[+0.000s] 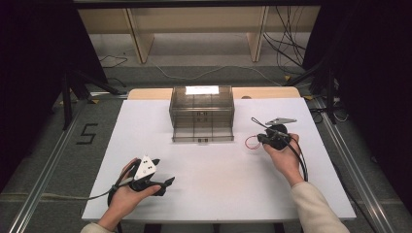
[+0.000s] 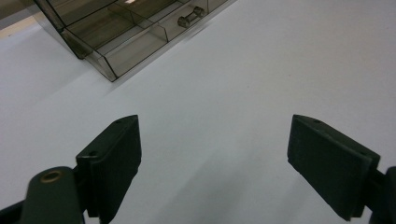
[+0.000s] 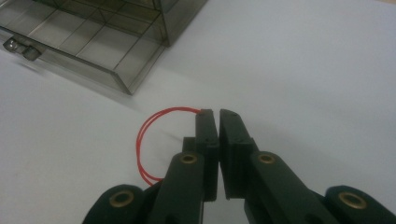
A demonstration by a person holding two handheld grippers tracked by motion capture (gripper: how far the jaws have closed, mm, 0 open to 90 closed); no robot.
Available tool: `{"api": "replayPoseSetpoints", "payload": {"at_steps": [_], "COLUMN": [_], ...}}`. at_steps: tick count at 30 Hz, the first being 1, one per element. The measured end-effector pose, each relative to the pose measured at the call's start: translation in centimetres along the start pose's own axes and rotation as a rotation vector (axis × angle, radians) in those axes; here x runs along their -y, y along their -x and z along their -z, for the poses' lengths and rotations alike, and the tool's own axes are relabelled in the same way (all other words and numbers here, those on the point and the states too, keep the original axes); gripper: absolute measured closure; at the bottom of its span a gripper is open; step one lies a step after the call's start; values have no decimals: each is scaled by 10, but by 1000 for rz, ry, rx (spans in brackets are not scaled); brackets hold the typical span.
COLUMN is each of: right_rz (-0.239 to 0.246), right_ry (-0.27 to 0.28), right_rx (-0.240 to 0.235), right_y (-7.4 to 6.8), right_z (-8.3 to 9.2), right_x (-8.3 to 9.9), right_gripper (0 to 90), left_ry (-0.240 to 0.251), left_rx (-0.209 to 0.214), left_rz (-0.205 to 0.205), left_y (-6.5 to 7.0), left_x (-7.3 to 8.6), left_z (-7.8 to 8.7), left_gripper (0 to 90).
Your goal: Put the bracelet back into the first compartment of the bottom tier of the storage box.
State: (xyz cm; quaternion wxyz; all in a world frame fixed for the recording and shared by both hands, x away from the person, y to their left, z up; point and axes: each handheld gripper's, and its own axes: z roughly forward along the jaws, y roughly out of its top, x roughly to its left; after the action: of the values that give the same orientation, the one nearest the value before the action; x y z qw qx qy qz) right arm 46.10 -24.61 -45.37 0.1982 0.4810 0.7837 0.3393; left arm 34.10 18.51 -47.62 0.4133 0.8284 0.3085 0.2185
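Right gripper (image 3: 212, 114) jaws pinch red band (image 3: 147, 140) — left gripper (image 2: 215, 163) wide.

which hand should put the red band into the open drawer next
Right. The right gripper is already shut on the red rubber band, close beside the smoky plastic drawer box. The left gripper is open, holds nothing, and sits farther back.

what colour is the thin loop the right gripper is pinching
Red. The loop shows best in the right gripper view, running from the shut right gripper.
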Motion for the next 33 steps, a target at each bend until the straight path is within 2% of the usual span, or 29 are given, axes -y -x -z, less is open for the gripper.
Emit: {"api": "replayPoseSetpoints", "payload": {"at_steps": [33], "right_rz": [35], "right_ry": [38], "right_rx": [-13], "right_y": [-18], "right_z": [4], "right_x": [-14], "right_gripper": [872], "left_ry": [-2], "left_rx": [8], "left_rz": [-8], "left_y": [2], "left_x": [-1], "left_z": [-1], "left_gripper": [174]}}
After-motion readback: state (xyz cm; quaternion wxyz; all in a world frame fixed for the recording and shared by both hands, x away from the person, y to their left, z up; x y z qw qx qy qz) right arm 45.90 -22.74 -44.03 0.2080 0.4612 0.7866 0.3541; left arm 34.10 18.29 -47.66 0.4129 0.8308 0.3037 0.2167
